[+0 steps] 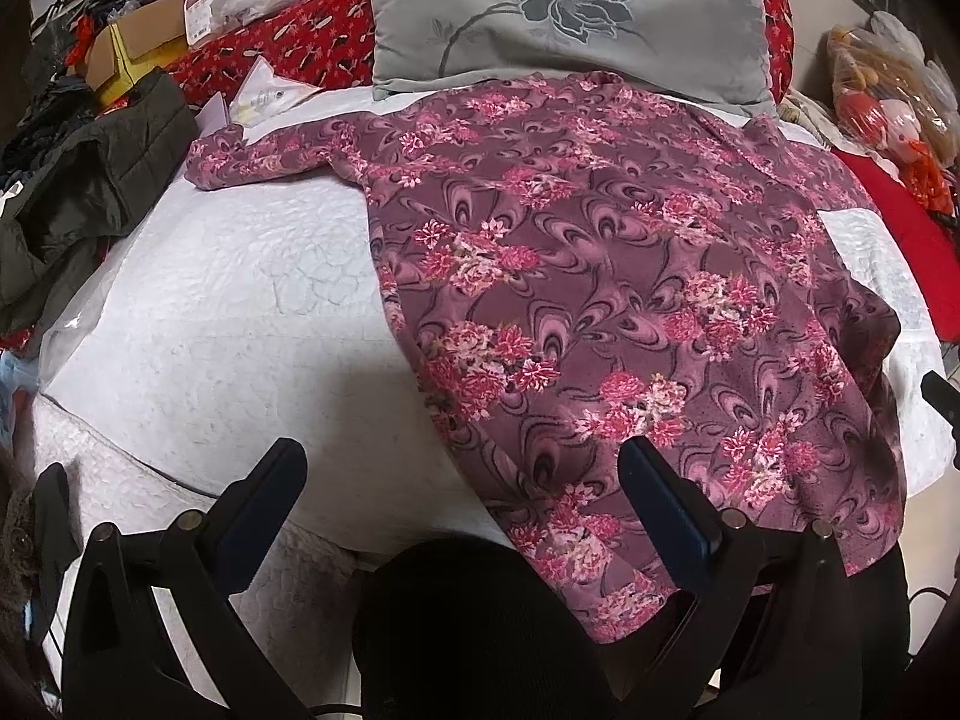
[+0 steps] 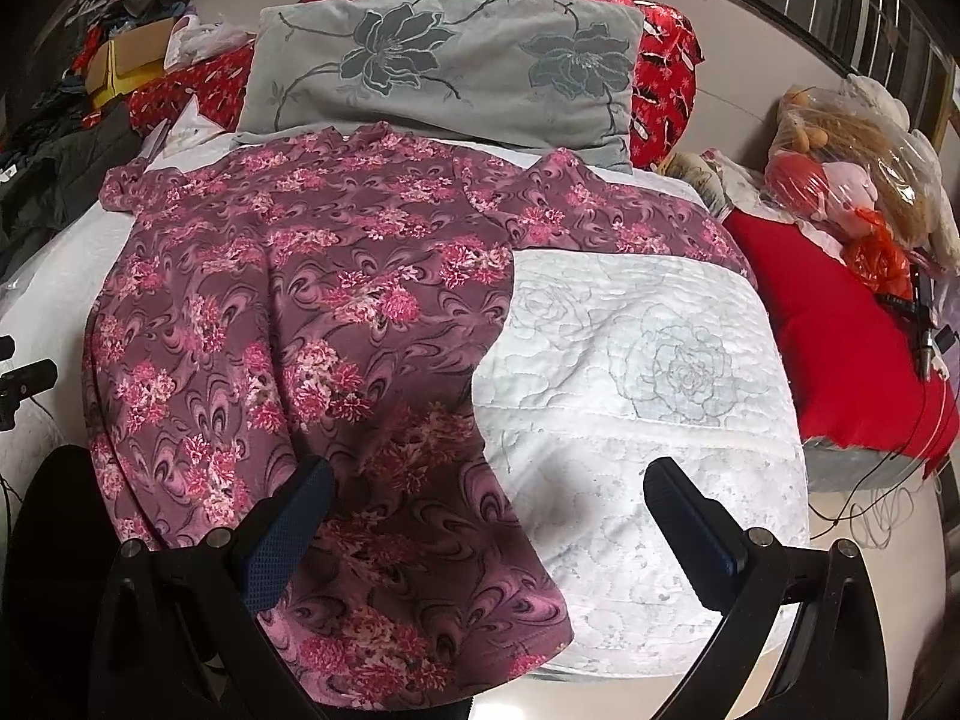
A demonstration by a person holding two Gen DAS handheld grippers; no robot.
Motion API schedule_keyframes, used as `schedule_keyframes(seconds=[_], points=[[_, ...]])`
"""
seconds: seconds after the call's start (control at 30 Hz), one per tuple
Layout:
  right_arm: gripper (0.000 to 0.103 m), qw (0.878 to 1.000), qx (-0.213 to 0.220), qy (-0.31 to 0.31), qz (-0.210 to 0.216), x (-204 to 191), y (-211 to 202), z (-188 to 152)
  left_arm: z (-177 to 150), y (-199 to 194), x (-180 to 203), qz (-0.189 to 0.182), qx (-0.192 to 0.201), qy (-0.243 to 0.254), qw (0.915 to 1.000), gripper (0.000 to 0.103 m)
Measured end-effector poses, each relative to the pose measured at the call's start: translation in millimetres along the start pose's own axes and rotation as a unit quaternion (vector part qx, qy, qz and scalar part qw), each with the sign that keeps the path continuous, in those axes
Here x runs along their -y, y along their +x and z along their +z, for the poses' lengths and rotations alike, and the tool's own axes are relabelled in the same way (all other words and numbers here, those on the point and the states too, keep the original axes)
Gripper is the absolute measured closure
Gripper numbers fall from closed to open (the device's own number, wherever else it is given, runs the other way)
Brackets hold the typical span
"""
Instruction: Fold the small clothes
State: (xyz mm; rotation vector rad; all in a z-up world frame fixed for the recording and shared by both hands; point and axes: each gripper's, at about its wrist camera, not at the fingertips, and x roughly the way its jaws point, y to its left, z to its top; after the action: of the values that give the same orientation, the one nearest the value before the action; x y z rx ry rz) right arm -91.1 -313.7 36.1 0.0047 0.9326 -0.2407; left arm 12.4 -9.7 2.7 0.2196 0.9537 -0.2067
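Where the bed (image 2: pixel 660 360) takes up most of both views, under its white quilted cover, one floral top (image 1: pixel 600 300) lies spread flat on it, collar toward the pillow (image 1: pixel 540 12), hem hanging just over the near edge. One grey pillow with a dark flower print rests at the head, its lower edge touching the collar. Two sleeves are out: one (image 1: pixel 252 156) reaches toward the dark jacket (image 1: pixel 90 192) at the side, the other (image 2: pixel 600 210) runs toward the red cushion (image 2: pixel 840 348).

The top appears to be a light, soft knit: limp, easily bunched, unlikely to slip on the quilting. A sleeve end or a hem corner would be the likely hold, pinched through both layers.

Two grippers hover over the near edge, neither holding anything. Left gripper (image 1: pixel 462 468): jaws wide, one finger above the hem, the other over bare cover. Right gripper (image 2: pixel 489 483): jaws wide, straddling the top's side edge.
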Motion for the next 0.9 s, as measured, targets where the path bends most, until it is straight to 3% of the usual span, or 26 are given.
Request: schedule_keyframes(seconds=[0.23,0.33,0.47,0.73,0.83,0.87,0.9], points=[[0.0,1.0,-0.007,0.004,0.0,1.4,7.4,0.1,2.6,12.7,-9.9,-0.005,-0.024,-0.02,0.9995,0.0],[0.0,1.0,-0.014,0.014,-0.001,7.4,12.9,-0.9,3.9,28.9,-27.3,-0.008,-0.064,-0.059,0.9961,0.0],[0.0,0.999,-0.028,0.026,-0.005,17.1,22.0,-6.2,3.7,51.8,-44.6,-0.029,-0.125,-0.11,0.9856,0.0],[0.0,0.997,-0.075,0.032,-0.003,27.8,51.5,-22.8,-2.3,81.0,-5.6,-0.084,-0.199,-0.093,0.9719,0.0],[0.001,0.995,-0.094,0.026,0.021,25.5,61.4,-29.6,-7.3,93.0,10.0,-0.103,-0.227,-0.093,0.964,0.0],[0.002,0.995,-0.097,0.019,0.025,23.0,63.7,-31.5,-9.1,96.6,14.0,-0.11,-0.235,-0.097,0.9608,0.008],[0.004,0.994,-0.105,0.007,0.026,18.9,68.0,-33.6,-10.6,99.9,16.8,-0.12,-0.243,-0.101,0.9573,0.023]])
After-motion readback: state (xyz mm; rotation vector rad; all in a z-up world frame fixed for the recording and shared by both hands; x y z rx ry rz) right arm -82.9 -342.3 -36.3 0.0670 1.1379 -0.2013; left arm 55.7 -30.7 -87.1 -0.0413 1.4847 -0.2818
